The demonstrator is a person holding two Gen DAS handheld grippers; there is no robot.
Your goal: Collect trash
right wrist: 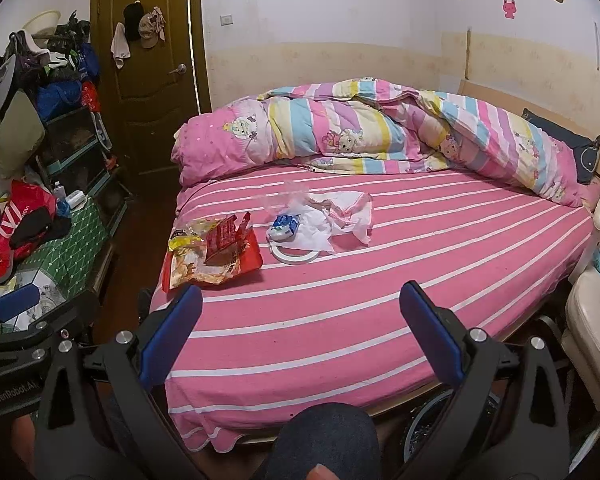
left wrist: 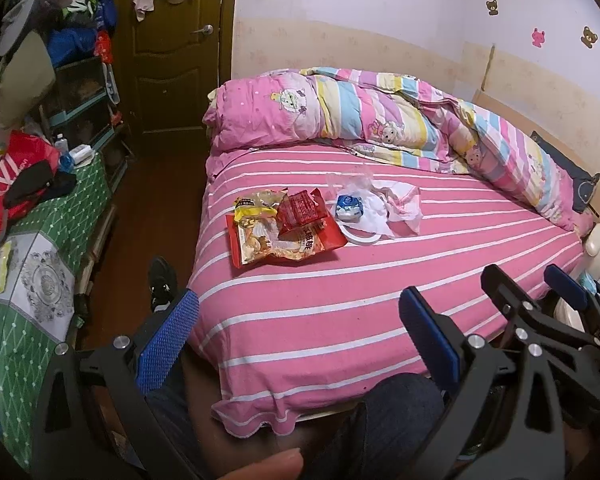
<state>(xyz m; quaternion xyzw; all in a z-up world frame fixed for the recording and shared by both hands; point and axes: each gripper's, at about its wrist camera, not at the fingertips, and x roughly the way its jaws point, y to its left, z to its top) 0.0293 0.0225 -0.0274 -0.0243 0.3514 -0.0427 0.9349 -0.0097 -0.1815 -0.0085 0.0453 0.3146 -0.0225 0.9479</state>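
On the pink striped bed point(left wrist: 340, 300), snack wrappers point(left wrist: 280, 228) lay at ten o'clock of centre, crumpled tissue point(left wrist: 392, 208) beside them. Both the left gripper point(left wrist: 300, 328) and right gripper point(right wrist: 300, 320) hung empty, fingers apart. Only the right view showed the bin point(right wrist: 452, 424) at five o'clock.

Ahead of the claws, a pink striped bed point(right wrist: 380, 320) carries snack wrappers point(right wrist: 216, 256), crumpled tissues point(right wrist: 340, 216), a white ring point(right wrist: 296, 256), and a quilt point(right wrist: 380, 128) beyond.
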